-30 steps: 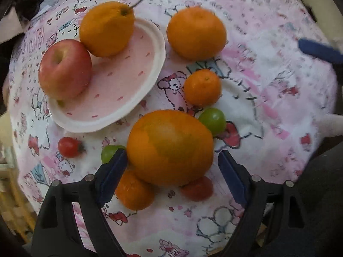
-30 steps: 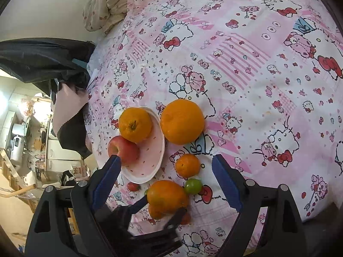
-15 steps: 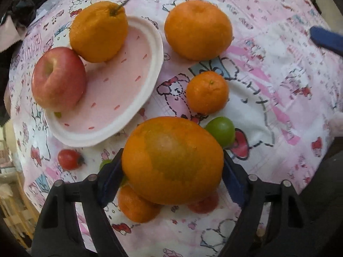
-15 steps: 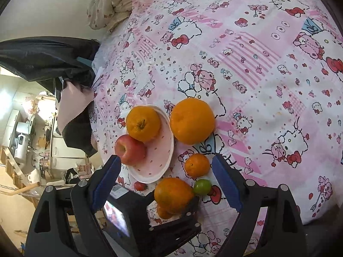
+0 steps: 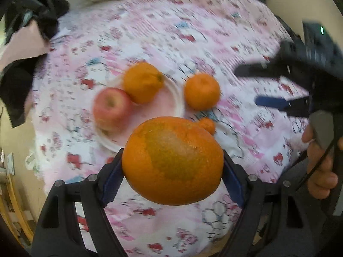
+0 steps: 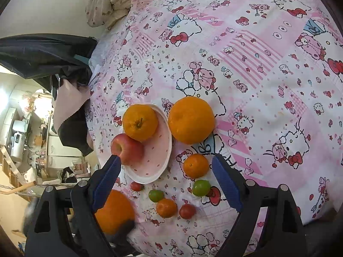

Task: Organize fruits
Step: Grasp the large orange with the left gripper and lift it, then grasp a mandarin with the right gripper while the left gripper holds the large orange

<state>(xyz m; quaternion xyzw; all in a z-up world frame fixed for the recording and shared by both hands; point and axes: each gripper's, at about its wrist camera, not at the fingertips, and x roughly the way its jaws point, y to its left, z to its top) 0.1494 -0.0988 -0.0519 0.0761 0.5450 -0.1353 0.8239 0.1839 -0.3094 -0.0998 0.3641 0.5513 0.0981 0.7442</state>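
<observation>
Clamped between the blue pads of the left gripper (image 5: pixel 172 171): a large orange (image 5: pixel 173 160), lifted clear of the cartoon-print cloth (image 5: pixel 163 32). Rind bright and pebbled, with a broad dull greenish-brown patch across the middle. Beyond the fingertips and left: a red apple (image 5: pixel 111 108) on a pale plate (image 5: pixel 178 100), a knobbly orange (image 5: pixel 142 82) touching it on the same plate. Ahead and right, off the plate: a round orange (image 5: pixel 201 91) and a small mandarin (image 5: pixel 208 125), half hidden by the held fruit. Far right: the right gripper (image 5: pixel 248 85), blurred, a hand (image 5: pixel 319 167) on its handle.

From the right gripper (image 6: pixel 166 181): jaws wide, gripping nothing. Left of its left finger, the held orange again. Between the fingers on the cloth: a small red fruit (image 6: pixel 136 186), green fruit (image 6: pixel 156 195), another mandarin (image 6: pixel 166 208), red fruit (image 6: pixel 187 211), green fruit (image 6: pixel 201 187).
</observation>
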